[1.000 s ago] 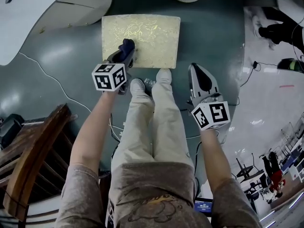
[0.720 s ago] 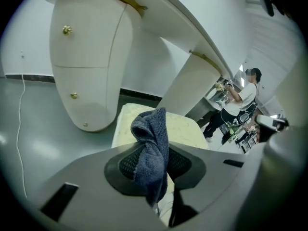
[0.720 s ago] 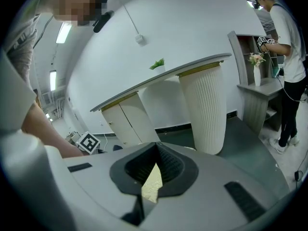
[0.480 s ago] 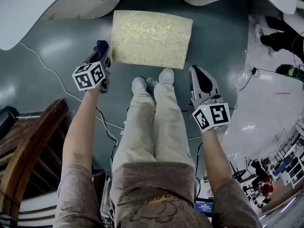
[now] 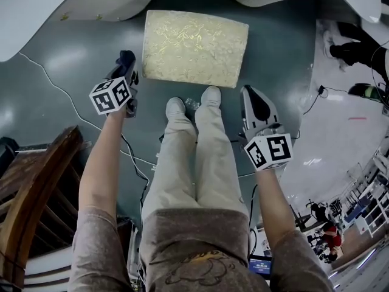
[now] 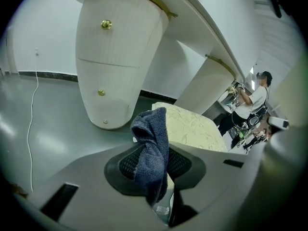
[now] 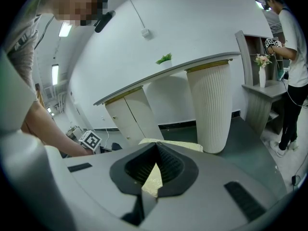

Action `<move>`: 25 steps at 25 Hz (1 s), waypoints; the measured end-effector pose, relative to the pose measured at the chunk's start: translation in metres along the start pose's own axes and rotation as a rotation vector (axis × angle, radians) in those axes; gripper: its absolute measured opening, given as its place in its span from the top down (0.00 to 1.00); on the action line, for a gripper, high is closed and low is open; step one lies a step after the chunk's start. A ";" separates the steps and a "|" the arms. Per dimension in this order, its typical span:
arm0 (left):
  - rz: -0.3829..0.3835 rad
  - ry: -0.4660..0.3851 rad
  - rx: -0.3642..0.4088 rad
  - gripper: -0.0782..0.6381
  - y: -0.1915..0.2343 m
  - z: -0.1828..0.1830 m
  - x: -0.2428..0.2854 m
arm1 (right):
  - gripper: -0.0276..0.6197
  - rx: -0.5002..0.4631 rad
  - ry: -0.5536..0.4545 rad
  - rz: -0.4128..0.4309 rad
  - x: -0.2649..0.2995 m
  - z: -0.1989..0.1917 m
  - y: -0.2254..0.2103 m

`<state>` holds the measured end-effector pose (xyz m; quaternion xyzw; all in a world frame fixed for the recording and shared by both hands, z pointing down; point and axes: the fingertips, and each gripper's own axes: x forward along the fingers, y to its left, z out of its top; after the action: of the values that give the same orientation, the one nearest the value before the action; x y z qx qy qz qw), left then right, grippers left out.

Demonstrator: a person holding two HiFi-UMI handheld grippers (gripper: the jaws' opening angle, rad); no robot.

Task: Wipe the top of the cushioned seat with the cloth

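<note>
My left gripper [image 5: 126, 61] hangs over the grey-green floor [image 5: 79, 90], just left of the cushioned seat [image 5: 194, 47] and clear of it. Its jaws are clamped on the cloth [image 6: 151, 153], a dark blue bunch that rides up above the pads and droops down between them. In the left gripper view the pale gold, patterned seat top sits beyond the cloth, a little to the right, and to the far left stands a white pedestal [image 6: 115, 57] with small gold knobs. The seat itself rests on the floor straight ahead of my shoes [image 5: 210, 96], its near edge close to my toes. My right gripper [image 5: 250, 96] is lower and to the right of the seat, well apart from the left one. Its jaws are closed tip to tip with nothing in them; only a sliver of the seat shows through the slit lower down. A thin white cable [image 5: 55, 87] trails across the floor on the left.
</note>
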<state>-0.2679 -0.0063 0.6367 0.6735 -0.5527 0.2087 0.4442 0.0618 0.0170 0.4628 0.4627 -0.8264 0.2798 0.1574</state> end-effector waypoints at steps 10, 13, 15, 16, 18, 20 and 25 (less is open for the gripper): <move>-0.087 0.016 0.007 0.75 -0.041 -0.014 0.024 | 0.95 0.000 0.010 -0.018 -0.007 -0.007 0.001; -0.109 0.004 -0.005 0.75 -0.050 -0.013 0.024 | 0.95 0.004 0.004 -0.021 -0.010 -0.007 -0.001; -0.133 0.005 0.005 0.75 -0.060 -0.013 0.025 | 0.95 0.009 0.002 -0.024 -0.011 -0.008 -0.003; -0.147 0.006 0.011 0.75 -0.066 -0.013 0.026 | 0.95 0.012 0.002 -0.025 -0.012 -0.008 -0.004; -0.179 0.011 0.027 0.75 -0.080 -0.015 0.027 | 0.95 0.016 0.000 -0.027 -0.013 -0.008 -0.005; -0.205 0.017 0.043 0.75 -0.093 -0.018 0.029 | 0.95 0.021 -0.002 -0.031 -0.015 -0.009 -0.007; -0.256 0.031 0.051 0.75 -0.126 -0.026 0.038 | 0.95 0.044 -0.005 -0.059 -0.022 -0.010 -0.019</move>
<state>-0.1341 -0.0066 0.6335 0.7463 -0.4497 0.1747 0.4586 0.0894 0.0302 0.4653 0.4911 -0.8064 0.2917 0.1533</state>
